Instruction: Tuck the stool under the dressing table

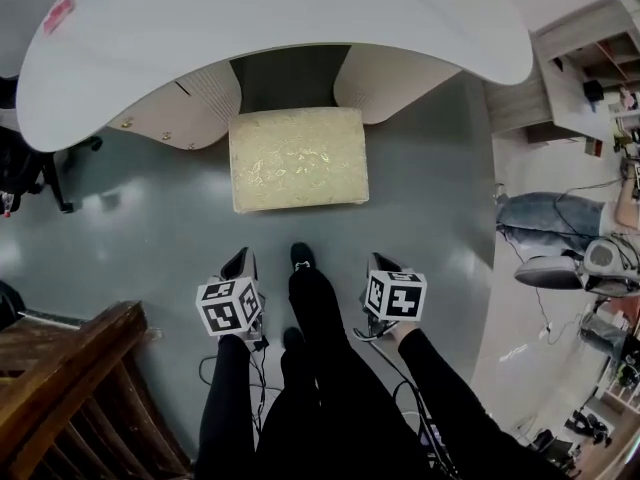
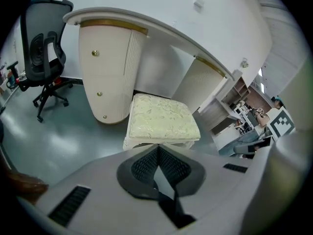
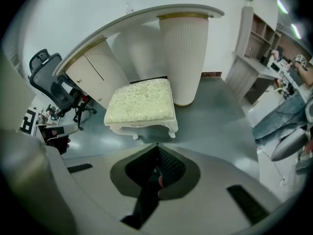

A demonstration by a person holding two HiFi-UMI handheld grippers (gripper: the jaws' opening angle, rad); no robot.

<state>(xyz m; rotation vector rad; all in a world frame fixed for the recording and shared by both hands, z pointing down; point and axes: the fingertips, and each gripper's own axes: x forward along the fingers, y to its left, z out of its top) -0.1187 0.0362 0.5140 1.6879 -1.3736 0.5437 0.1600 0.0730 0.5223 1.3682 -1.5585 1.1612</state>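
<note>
Head view: legs of the stool (image 1: 298, 158) are hidden beneath its cushion.

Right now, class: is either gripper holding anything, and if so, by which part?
Nothing is held. The left gripper and the right gripper each show jaws together with nothing between; the stool stands apart, ahead of them.

The left gripper (image 1: 240, 264) and right gripper (image 1: 384, 265) are held low, 1 on each side of the person's legs (image 1: 320, 348), level and pointing forward. Both have their 2 jaws closed together, empty. Black sleeves (image 1: 225, 398) trail behind them.
</note>
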